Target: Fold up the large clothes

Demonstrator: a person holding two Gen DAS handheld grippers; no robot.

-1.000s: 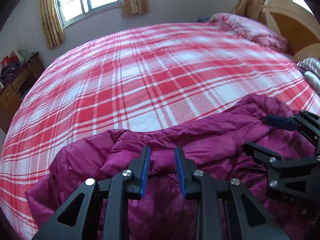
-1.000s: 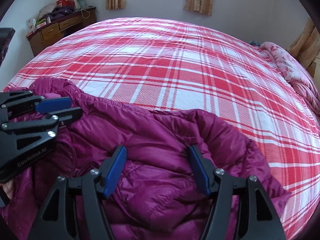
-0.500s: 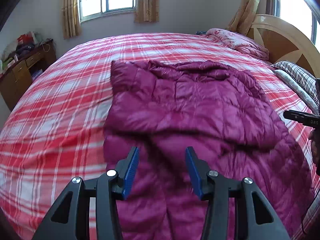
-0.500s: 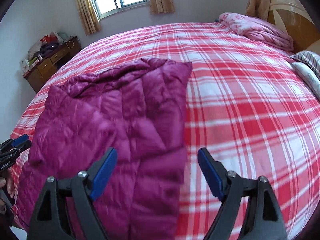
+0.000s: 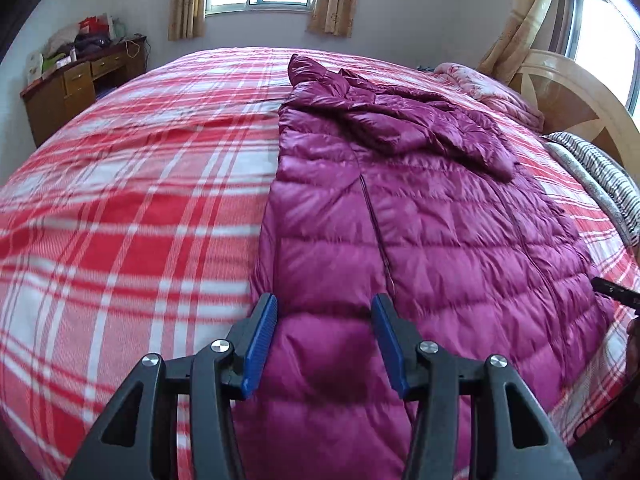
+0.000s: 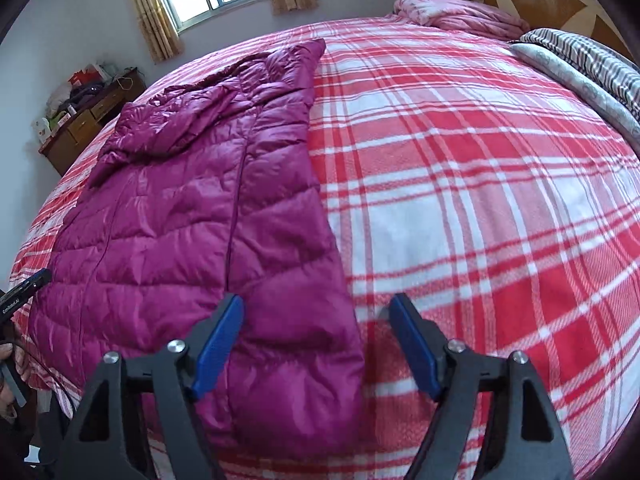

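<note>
A magenta quilted down coat (image 5: 420, 224) lies spread lengthwise on the bed, hood end far, hem near me. It also shows in the right wrist view (image 6: 208, 208). My left gripper (image 5: 324, 344) is open and empty, hovering over the coat's near left hem. My right gripper (image 6: 316, 344) is open and empty, straddling the coat's near right edge above the bed. The right gripper's tip (image 5: 614, 292) shows at the right edge of the left wrist view; the left gripper's tip (image 6: 24, 288) shows at the left edge of the right wrist view.
The bed has a red and white plaid cover (image 5: 132, 216). A pink quilt (image 6: 460, 16) and striped pillows (image 6: 584, 64) lie by the wooden headboard (image 5: 576, 100). A cluttered wooden desk (image 5: 84, 76) stands by the far wall under a window.
Both grippers have let go of the bunched coat and pulled back toward me. The coat now lies spread out flat along the bed instead of heaped under the fingers.
</note>
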